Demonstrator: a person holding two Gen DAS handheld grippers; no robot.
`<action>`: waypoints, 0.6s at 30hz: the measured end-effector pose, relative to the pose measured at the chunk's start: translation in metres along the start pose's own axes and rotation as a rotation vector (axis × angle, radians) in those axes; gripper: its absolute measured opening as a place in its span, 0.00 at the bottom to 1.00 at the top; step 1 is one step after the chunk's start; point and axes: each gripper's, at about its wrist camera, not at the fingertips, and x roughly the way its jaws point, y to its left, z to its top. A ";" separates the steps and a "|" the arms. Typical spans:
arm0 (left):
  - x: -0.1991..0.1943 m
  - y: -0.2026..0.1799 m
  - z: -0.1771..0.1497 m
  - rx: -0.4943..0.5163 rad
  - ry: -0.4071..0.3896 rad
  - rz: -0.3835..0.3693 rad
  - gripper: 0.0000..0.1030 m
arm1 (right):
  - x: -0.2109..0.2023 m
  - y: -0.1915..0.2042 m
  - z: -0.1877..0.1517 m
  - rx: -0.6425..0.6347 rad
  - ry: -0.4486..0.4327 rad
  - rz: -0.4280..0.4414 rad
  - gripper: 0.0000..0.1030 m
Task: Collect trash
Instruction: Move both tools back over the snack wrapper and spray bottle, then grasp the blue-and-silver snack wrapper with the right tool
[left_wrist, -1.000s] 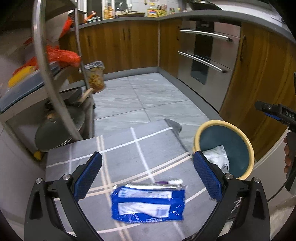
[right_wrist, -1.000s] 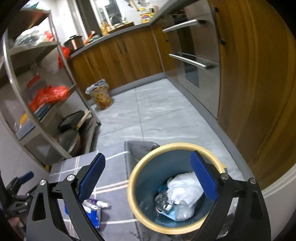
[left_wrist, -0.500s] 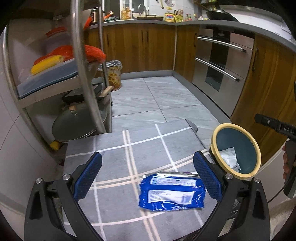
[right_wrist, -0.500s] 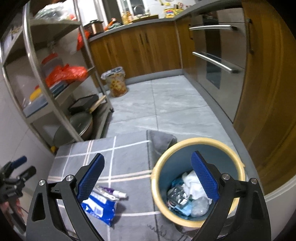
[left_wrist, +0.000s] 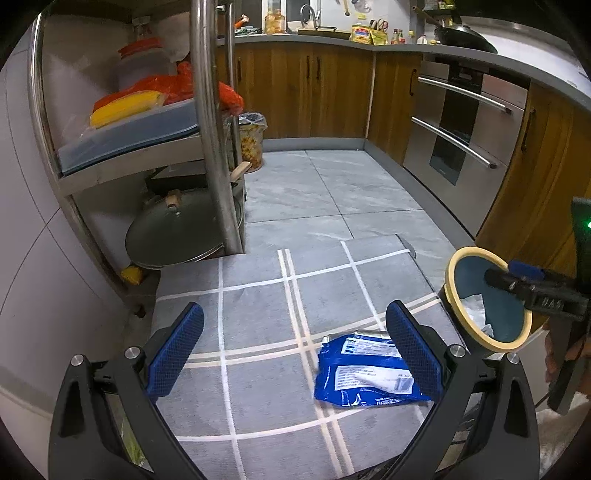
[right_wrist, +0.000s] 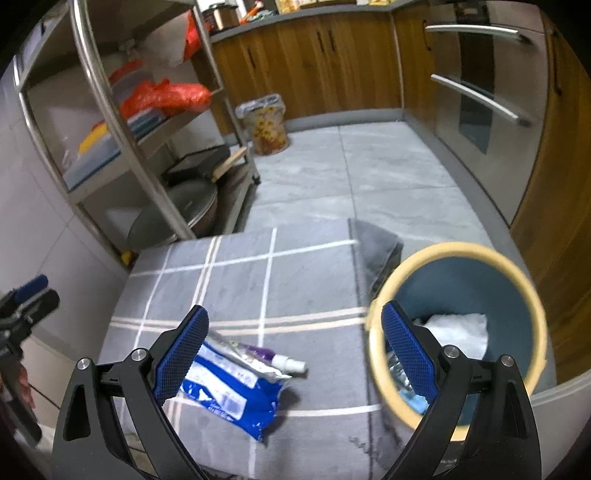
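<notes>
Over the last second the left claw (left_wrist: 293, 349) has swung away to the left: the blue packet (left_wrist: 365, 373), which sat squarely between its pads, now lies off by the right pad, and the bin (left_wrist: 452, 295) has slid to the frame's edge. The right claw (right_wrist: 293, 350) has swung left too, from straddling the bin (right_wrist: 458, 251) to hanging over the mat (right_wrist: 236, 280), with the packet (right_wrist: 229, 391) under its left pad. That reads as a handover: the right claw looks set to take the packet while the left clears out. Both claws are spread wide and hold nothing. The packet lies flat on the mat, just beside the bin, not yet collected. Only the right view shows the small purple-and-white bottle (right_wrist: 273, 360) lying against the packet's far edge, and the paper and wrappers already in the bin. The left view adds the right claw itself (left_wrist: 517, 282), hanging over the bin's rim.
</notes>
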 end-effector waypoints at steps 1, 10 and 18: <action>0.001 0.002 0.000 -0.001 0.002 0.001 0.94 | 0.006 0.005 -0.002 -0.010 0.012 0.003 0.91; 0.010 0.011 -0.002 -0.014 0.045 -0.005 0.94 | 0.057 0.047 -0.026 -0.181 0.130 0.053 0.91; 0.028 0.010 -0.001 -0.005 0.088 -0.026 0.94 | 0.097 0.075 -0.043 -0.326 0.239 0.089 0.91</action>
